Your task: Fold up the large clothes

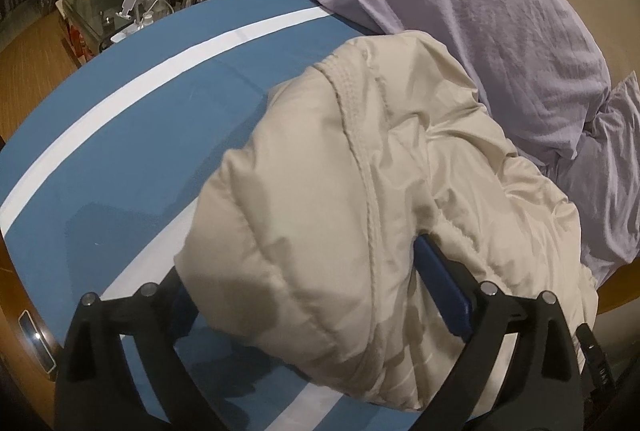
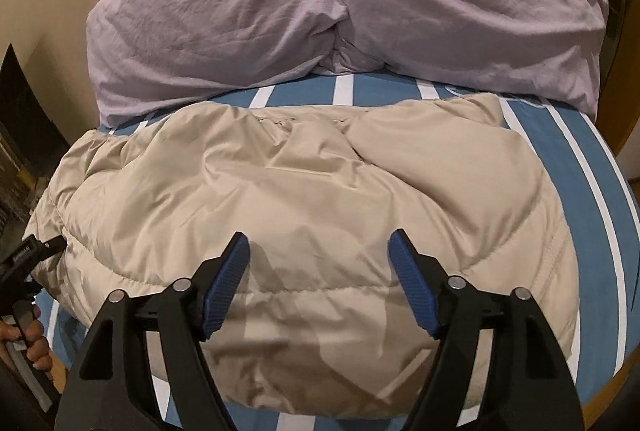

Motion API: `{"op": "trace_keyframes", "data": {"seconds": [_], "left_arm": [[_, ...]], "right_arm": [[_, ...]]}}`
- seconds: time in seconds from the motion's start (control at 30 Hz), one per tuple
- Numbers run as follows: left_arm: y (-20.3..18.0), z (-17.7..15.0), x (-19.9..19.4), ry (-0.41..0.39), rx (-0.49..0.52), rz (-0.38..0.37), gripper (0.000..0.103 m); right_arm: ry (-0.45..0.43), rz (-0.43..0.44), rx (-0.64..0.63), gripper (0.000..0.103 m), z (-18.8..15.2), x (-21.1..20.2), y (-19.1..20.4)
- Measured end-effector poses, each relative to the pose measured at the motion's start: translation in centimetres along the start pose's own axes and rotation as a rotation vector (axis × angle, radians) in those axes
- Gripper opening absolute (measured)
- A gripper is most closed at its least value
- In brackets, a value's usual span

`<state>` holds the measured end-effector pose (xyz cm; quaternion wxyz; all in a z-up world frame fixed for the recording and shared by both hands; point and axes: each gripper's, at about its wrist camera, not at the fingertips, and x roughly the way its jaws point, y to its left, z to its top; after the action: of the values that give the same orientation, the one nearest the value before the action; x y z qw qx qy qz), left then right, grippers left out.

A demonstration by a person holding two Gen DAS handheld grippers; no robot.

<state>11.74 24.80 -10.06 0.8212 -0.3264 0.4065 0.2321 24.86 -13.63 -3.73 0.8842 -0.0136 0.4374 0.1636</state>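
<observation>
A beige puffer jacket [image 1: 340,171] lies bundled in a thick fold on the blue, white-striped bed sheet [image 1: 120,151]. My left gripper [image 1: 300,263] stands wide open astride the jacket's near end. Its right blue pad [image 1: 440,291] rests against a fold, and its left finger is partly hidden behind the fabric. In the right wrist view the jacket [image 2: 300,183] spreads across the sheet [image 2: 580,171]. My right gripper [image 2: 318,237] hovers open just over the jacket's near edge with nothing between its pads. A hand [image 2: 34,347] shows at the left edge.
Lilac pillows [image 2: 280,11] lie bunched at the head of the bed, touching the jacket's far side [image 1: 460,11]. A glass-topped nightstand [image 1: 92,3] with bottles stands beyond the bed's left side. A wooden bed frame [image 1: 24,311] edges the mattress.
</observation>
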Motion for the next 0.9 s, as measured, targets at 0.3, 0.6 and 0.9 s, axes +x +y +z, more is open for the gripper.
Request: {"op": "trace_keyframes", "data": {"seconds": [0.3, 0.6, 0.9], "left_arm": [[0.6, 0.3, 0.3, -0.004, -0.066, -0.04, 0.096], [0.6, 0.2, 0.7, -0.005, -0.117, -0.063, 0.091], [-1.4, 0.8, -0.9, -0.041, -0.103, -0.124, 0.038]], "right_arm": [[0.001, -0.079, -0.119, 0.092, -3.3, 3.2, 1.4], [-0.007, -0.071, -0.118, 0.093, -4.0, 2.7, 0.7], [0.0, -0.067, -0.112, 0.094, -4.2, 4.0, 0.6]]}}
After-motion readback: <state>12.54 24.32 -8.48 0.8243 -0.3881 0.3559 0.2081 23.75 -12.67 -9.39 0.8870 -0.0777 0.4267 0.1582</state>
